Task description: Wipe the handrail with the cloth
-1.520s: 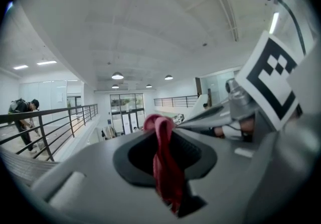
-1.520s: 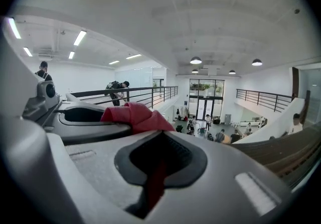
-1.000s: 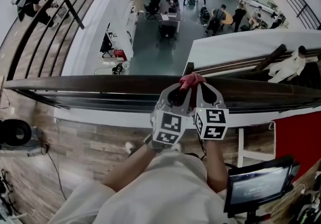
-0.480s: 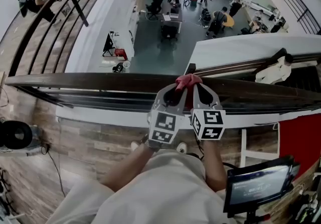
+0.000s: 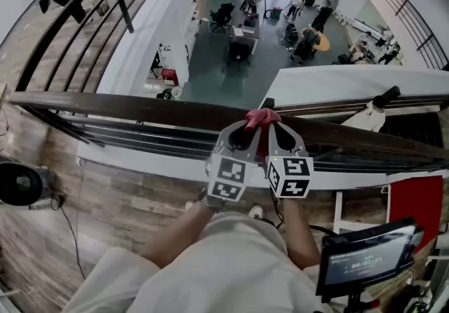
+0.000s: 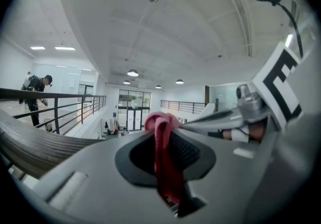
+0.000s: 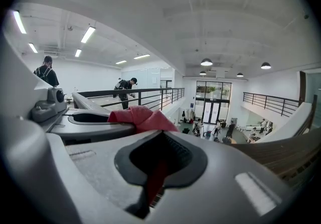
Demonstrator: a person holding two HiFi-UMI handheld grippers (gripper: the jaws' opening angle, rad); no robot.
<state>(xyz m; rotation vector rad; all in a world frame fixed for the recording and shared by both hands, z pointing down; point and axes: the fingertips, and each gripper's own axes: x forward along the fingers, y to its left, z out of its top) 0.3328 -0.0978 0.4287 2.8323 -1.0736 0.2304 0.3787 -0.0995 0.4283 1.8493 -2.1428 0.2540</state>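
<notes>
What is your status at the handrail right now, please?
Left gripper and right gripper both shut on the red cloth. Cloth bunched against the dark handrail. No obstruction seen along the rail.

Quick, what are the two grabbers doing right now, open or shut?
Left gripper: closed, holding the cloth.
Right gripper: closed, holding the same cloth.

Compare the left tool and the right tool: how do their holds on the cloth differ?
The left tool has the cloth running as a full strip up through its jaws; the right tool shows only a thin strip low between its jaws, the bunch lying up and to its left. The left tool sits left of the cloth, the right tool right of it. Both are shut on the cloth at the handrail.
</notes>
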